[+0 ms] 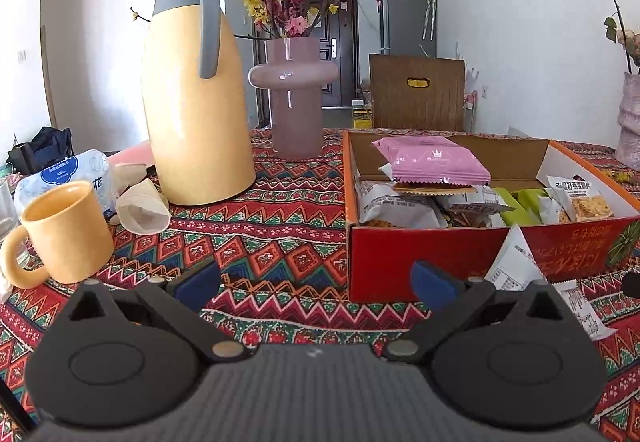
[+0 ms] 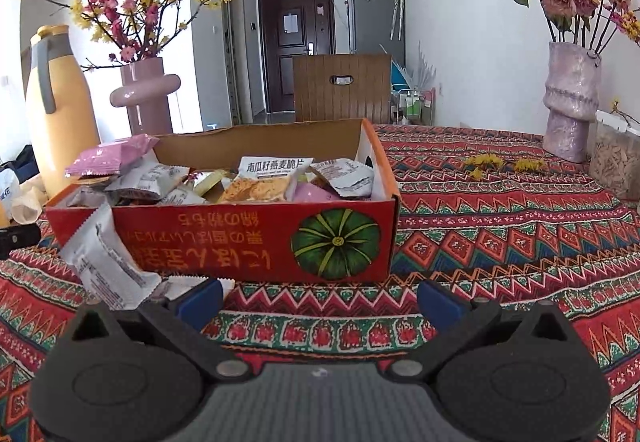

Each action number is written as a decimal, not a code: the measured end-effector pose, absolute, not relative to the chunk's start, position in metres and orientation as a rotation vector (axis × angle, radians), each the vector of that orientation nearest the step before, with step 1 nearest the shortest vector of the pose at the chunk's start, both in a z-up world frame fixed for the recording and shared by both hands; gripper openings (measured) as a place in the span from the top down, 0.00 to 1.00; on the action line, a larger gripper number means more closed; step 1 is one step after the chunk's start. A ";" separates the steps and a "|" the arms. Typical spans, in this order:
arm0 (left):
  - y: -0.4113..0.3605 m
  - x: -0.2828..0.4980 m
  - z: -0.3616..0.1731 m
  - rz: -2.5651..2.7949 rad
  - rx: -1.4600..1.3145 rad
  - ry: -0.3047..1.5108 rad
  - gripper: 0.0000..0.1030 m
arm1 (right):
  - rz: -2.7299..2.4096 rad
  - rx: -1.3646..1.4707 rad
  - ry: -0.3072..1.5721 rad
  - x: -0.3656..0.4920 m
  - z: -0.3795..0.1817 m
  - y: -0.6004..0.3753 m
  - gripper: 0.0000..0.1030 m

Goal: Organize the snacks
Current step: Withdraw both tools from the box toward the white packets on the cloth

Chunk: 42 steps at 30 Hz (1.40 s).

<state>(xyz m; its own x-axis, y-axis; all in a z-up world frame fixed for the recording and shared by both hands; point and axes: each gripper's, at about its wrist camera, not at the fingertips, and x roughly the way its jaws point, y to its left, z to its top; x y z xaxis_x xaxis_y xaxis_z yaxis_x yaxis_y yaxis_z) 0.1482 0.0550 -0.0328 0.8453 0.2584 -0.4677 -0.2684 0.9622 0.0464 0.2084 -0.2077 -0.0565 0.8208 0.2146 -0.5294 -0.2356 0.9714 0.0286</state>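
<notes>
I am holding both grippers low over the counter (image 2: 500, 202), facing the red snack box (image 2: 240, 242). Left gripper (image 1: 316, 282): jaws spread wide, carrying nothing. Right gripper (image 2: 320, 300): likewise wide apart and empty. The box is already holding most packets; one white snack packet (image 2: 106, 266) is leaning against its front wall, outside. Risk: the packet is lying half under the right gripper's left finger, so a careless close may crumple it or push it away. The mug (image 1: 64, 234) and yellow jug (image 1: 192, 102) are standing near the left gripper; a wide swing may knock them.
</notes>
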 end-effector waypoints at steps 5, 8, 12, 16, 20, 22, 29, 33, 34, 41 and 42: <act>0.056 0.147 -0.032 0.271 -0.033 0.488 0.00 | 0.236 -0.040 0.566 0.210 -0.058 -0.207 0.00; 0.058 0.146 -0.032 0.267 -0.047 0.487 0.00 | 0.227 -0.050 0.573 0.212 -0.060 -0.205 0.00; 0.061 0.144 -0.031 0.258 -0.070 0.482 0.00 | 0.219 -0.070 0.582 0.213 -0.060 -0.201 0.00; 0.064 0.143 -0.030 0.250 -0.091 0.483 0.00 | 0.238 -0.077 0.613 0.215 -0.056 -0.195 0.00; 0.066 0.141 -0.030 0.248 -0.104 0.484 0.00 | 0.272 -0.081 0.668 0.222 -0.055 -0.183 0.00; 0.067 0.141 -0.030 0.250 -0.108 0.487 0.00 | 0.284 -0.097 0.701 0.228 -0.056 -0.174 0.00; 0.070 0.140 -0.030 0.248 -0.126 0.491 0.00 | 0.319 -0.130 0.773 0.246 -0.059 -0.146 0.00; 0.071 0.140 -0.030 0.243 -0.137 0.494 0.00 | 0.329 -0.146 0.792 0.253 -0.063 -0.135 0.00; 0.072 0.140 -0.030 0.242 -0.139 0.494 0.00 | 0.325 -0.147 0.793 0.255 -0.063 -0.134 0.00; 0.072 0.139 -0.030 0.239 -0.144 0.494 0.00 | 0.324 -0.125 0.805 0.261 -0.065 -0.128 0.00; 0.072 0.138 -0.030 0.240 -0.146 0.494 0.00 | 0.324 -0.116 0.804 0.261 -0.065 -0.128 0.00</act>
<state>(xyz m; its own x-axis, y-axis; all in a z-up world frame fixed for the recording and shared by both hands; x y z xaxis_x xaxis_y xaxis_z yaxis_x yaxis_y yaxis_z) 0.1384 0.0717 -0.0301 0.8534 0.1920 -0.4846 -0.2619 0.9617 -0.0803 0.2612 -0.1283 -0.0645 0.6477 0.2407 -0.7229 -0.3283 0.9444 0.0204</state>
